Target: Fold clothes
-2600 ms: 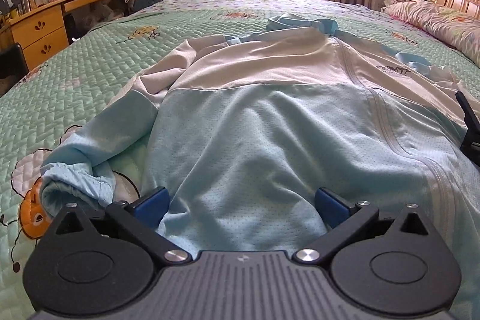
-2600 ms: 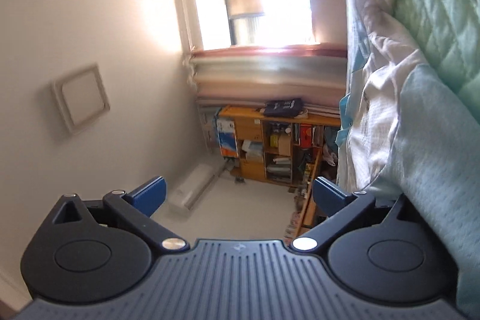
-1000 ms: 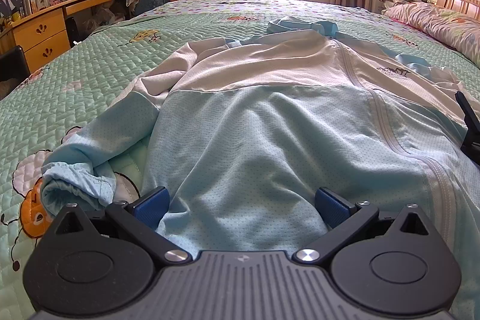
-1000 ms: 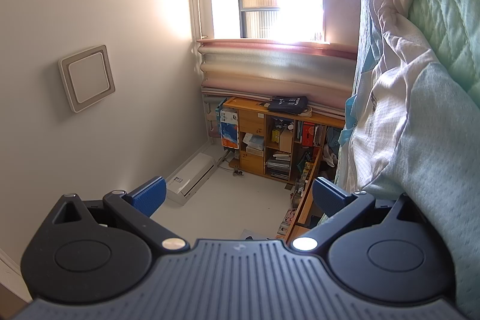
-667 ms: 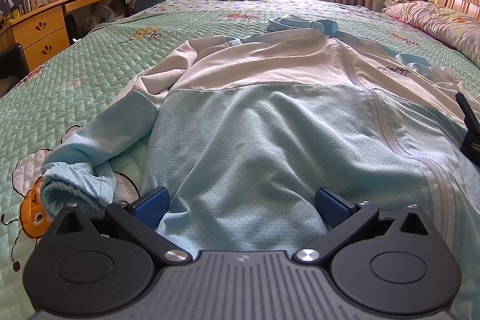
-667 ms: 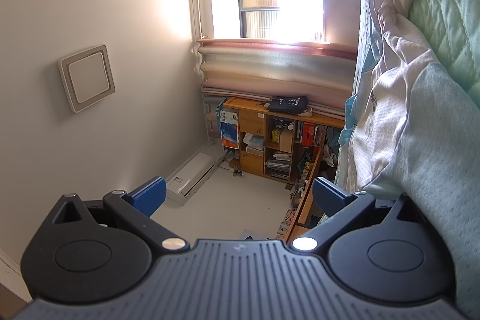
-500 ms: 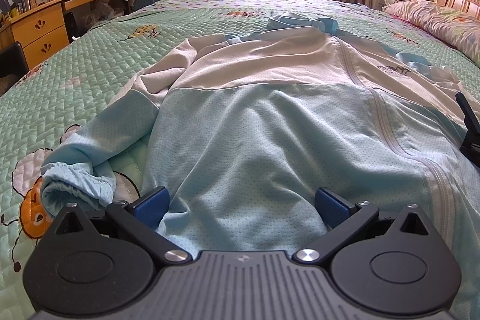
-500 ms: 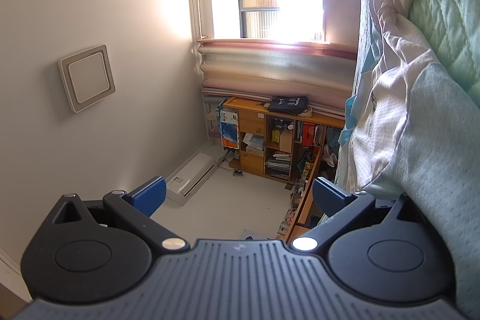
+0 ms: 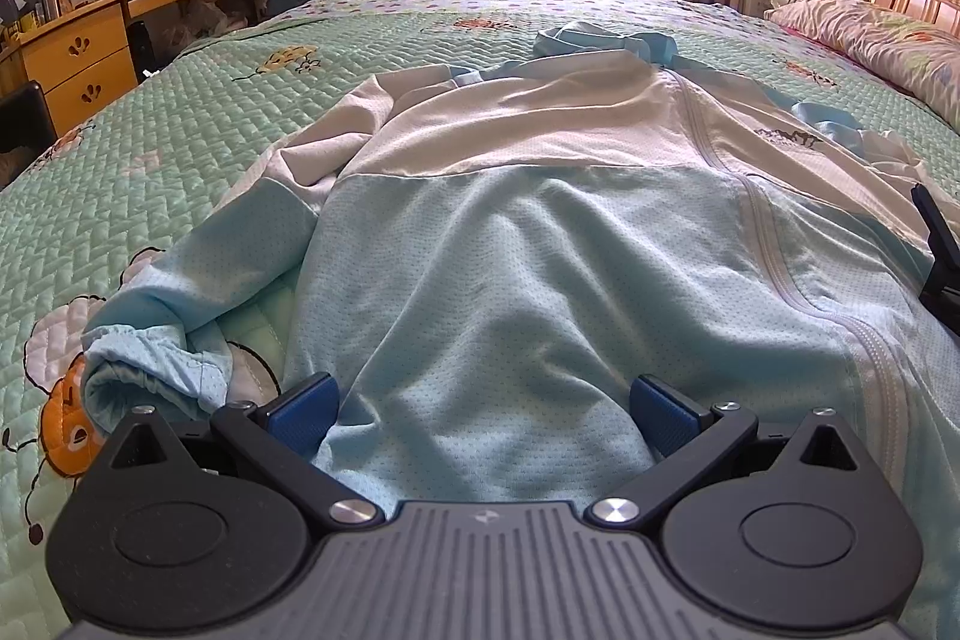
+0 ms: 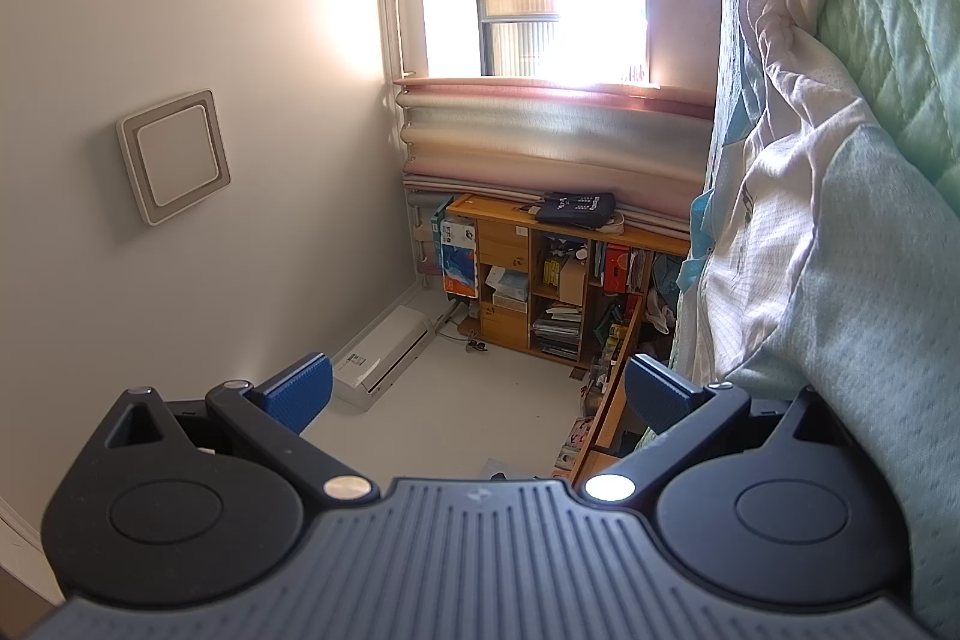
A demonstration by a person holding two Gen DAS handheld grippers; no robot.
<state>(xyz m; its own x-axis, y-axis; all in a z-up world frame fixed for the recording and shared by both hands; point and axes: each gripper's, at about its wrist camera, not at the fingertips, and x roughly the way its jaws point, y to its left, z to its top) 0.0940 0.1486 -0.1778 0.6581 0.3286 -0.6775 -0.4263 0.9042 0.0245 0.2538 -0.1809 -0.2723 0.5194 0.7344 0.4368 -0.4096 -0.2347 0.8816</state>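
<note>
One jacket point(image 9: 540, 250), pale blue below and white above, lies spread on the green quilted bed point(image 9: 150, 148), zip running lengthwise. My left gripper point(image 9: 480, 412) rests at its hem, jaws wide apart and gripping nothing, the fabric lying between them. My right gripper point(image 10: 474, 394) is rolled sideways at the jacket's right edge, jaws equally wide and empty, facing one window point(image 10: 564, 4) and one bookshelf point(image 10: 540, 292). One sleeve cuff point(image 9: 144, 370) bunches just left of my left gripper.

Perforated matt mesh cloth zip jacket point(image 9: 540, 244) in pale blue and white, quilted stitched green bedspread point(image 9: 180, 148), matt black plastic left tool point(image 9: 480, 406) with ribbed blue pads point(image 9: 303, 403), glossy wooden desk point(image 9: 78, 52) upper left.
</note>
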